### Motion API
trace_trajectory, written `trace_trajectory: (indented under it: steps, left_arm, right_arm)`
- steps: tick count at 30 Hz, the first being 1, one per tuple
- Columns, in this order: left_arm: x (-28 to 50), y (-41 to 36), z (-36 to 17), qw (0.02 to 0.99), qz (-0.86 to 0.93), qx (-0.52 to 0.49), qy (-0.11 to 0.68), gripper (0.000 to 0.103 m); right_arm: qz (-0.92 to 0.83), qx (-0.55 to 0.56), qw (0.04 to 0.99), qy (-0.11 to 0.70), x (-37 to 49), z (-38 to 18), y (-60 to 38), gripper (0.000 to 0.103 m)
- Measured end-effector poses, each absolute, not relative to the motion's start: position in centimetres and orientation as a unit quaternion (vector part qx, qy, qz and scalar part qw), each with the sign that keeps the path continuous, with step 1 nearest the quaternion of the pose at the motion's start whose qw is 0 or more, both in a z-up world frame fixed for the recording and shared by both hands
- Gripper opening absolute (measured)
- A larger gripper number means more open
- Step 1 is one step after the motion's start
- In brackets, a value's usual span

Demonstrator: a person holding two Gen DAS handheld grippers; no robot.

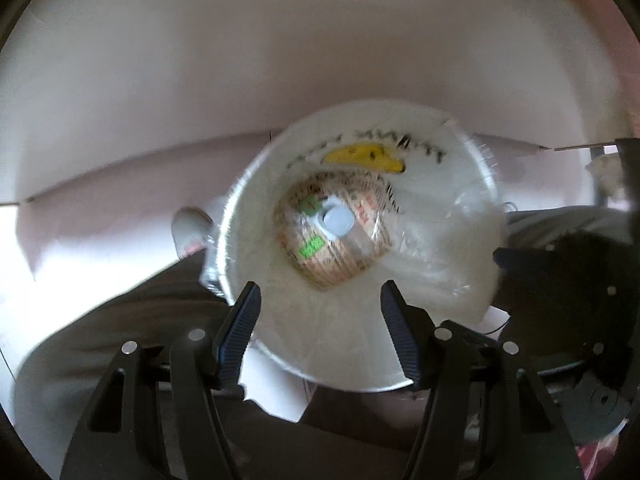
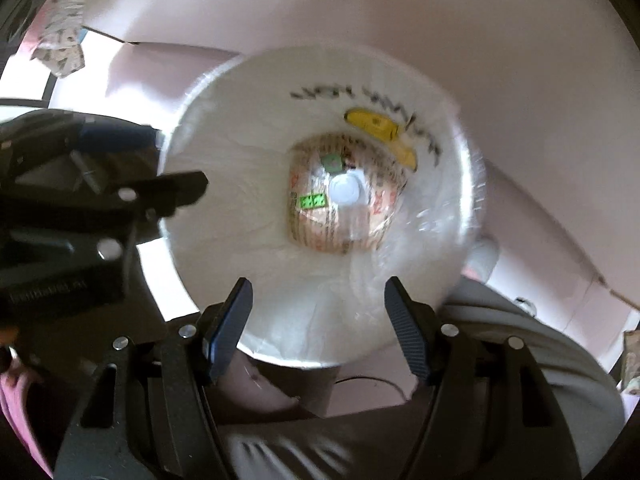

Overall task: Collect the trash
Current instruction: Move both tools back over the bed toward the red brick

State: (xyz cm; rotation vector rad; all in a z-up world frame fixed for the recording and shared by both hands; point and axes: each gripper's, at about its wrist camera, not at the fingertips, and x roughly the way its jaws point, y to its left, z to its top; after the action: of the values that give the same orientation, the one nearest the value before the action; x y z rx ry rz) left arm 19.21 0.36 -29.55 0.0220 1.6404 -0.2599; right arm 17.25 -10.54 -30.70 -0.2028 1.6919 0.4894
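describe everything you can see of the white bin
The round white bin is seen from straight above, lined with a thin clear plastic bag folded over its rim. Blurred dark lettering and a yellow banana-shaped mark show on its inner wall. At the bottom lie printed tan packaging and a clear bottle with a white cap.

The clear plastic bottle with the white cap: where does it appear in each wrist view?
Left wrist view: the bottle lies at the bottom of the white bin, just above picture centre.
Right wrist view: the bottle is in the bin bottom, slightly right of centre.
Shared landmark: the yellow mark on the liner, above the bottle.
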Motion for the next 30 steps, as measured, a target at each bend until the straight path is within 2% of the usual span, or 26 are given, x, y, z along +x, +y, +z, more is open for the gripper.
trace_trajectory:
  steps: [14, 16, 17, 18, 30]
  left_arm:
    - [21.2, 1.0, -11.9, 0.808, -0.12, 0.022, 0.577, 0.065]
    - [21.8, 0.7, -10.1, 0.817, -0.122, 0.023, 0.563, 0.067]
    - [22.3, 0.5, -9.0, 0.823, -0.122, 0.027, 0.554, 0.072]
    - [22.4, 0.4, -8.3, 0.828, -0.12, 0.029, 0.547, 0.075]
    - [27.4, -2.0, -2.9, 0.852, -0.124, 0.056, 0.505, 0.077]
  right_arm:
    - [0.231, -0.093, 0.752, 0.61, 17.9, -14.3, -12.9, 0.069]
    - [0.23, -0.096, 0.768, 0.59, 18.5, -11.9, -13.1, 0.069]
    - [0.23, -0.096, 0.777, 0.578, 18.9, -10.7, -13.3, 0.069]
    - [0.229, -0.096, 0.785, 0.567, 19.3, -9.5, -13.5, 0.069]
    - [0.214, -0.124, 0.837, 0.488, 25.5, -0.1, -16.1, 0.071]
